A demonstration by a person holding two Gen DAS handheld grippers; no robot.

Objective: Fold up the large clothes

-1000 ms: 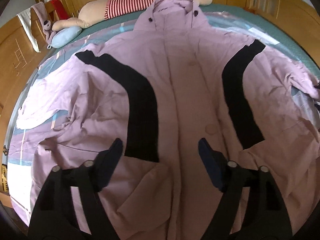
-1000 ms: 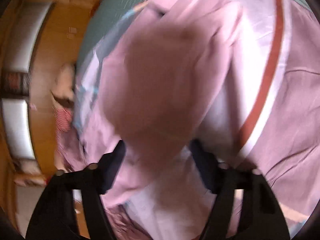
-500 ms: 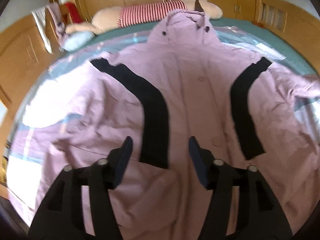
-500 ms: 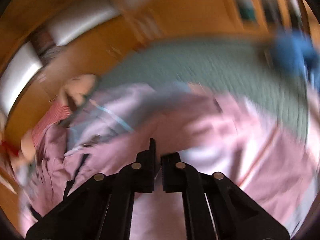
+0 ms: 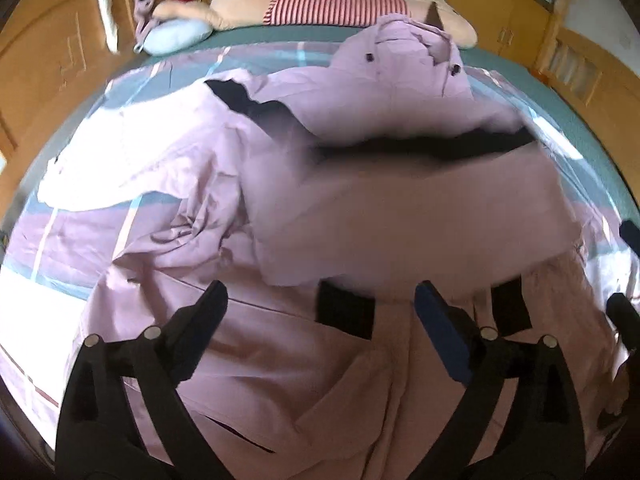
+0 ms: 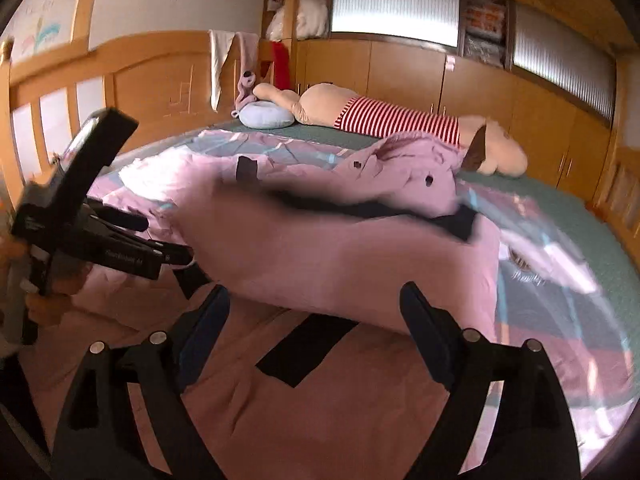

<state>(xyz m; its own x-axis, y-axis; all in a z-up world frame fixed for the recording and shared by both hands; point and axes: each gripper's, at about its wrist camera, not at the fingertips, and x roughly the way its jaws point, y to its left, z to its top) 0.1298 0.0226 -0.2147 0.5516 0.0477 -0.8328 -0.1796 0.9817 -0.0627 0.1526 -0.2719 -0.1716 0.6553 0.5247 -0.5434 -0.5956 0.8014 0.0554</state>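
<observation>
Left gripper (image 5: 318, 310) — jaws spread wide, nothing between the fingers; black linkage arms run back to lower frame edge; inner pad of one finger (image 5: 440, 336) shows blue. Also seen from right wrist view (image 6: 160, 240) at far left, body angled up, held in a hand (image 6: 48, 296), partly visible.

Right gripper (image 6: 314, 312) — jaws likewise spread wide, holding nothing; fingers point fwd, approx level. Its tips show at right edge of left view (image 5: 624, 276).
</observation>
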